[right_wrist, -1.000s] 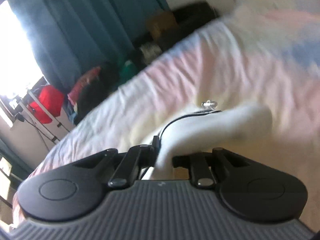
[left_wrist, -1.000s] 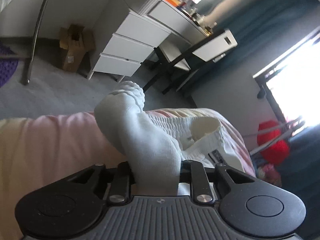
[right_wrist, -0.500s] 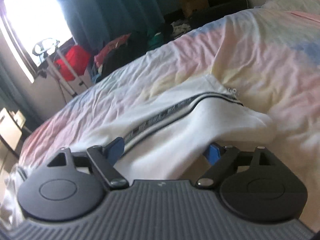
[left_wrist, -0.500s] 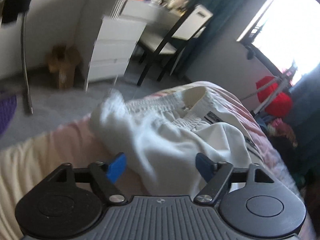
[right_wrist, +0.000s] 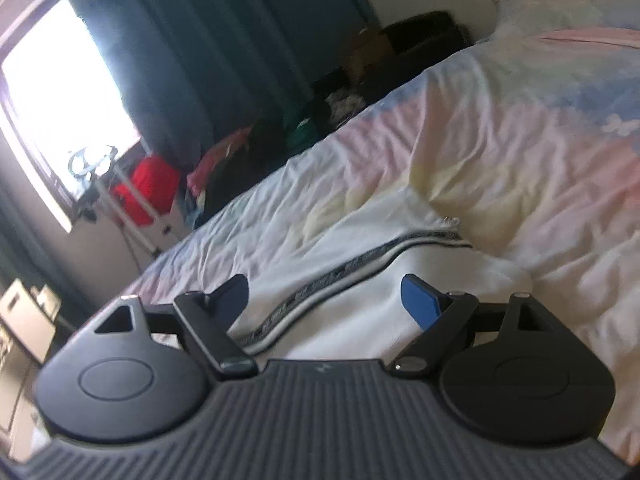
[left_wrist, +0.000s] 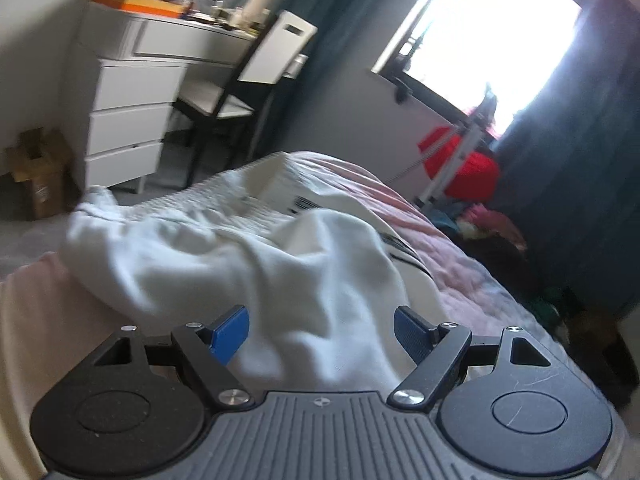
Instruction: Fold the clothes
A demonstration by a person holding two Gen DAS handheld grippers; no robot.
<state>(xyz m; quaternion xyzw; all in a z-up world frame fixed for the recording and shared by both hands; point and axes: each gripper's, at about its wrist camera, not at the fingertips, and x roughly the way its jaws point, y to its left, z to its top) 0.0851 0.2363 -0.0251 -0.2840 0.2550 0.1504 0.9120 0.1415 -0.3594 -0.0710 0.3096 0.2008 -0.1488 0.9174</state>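
The white garment (left_wrist: 240,264) lies rumpled on the bed (right_wrist: 500,152), its ribbed waistband near the bed's edge. The left claw (left_wrist: 322,330) and right claw (right_wrist: 324,300) both stand spread, gripping nothing, cloth lying between their fingers.

Left gripper (left_wrist: 322,330) and right gripper (right_wrist: 325,302): each has a ribbed grey housing with a small central emblem, two round black discs, black linkage arms pinned by silver screws, triangular cut-outs in the outer brackets, and blue finger pads (left_wrist: 229,334).
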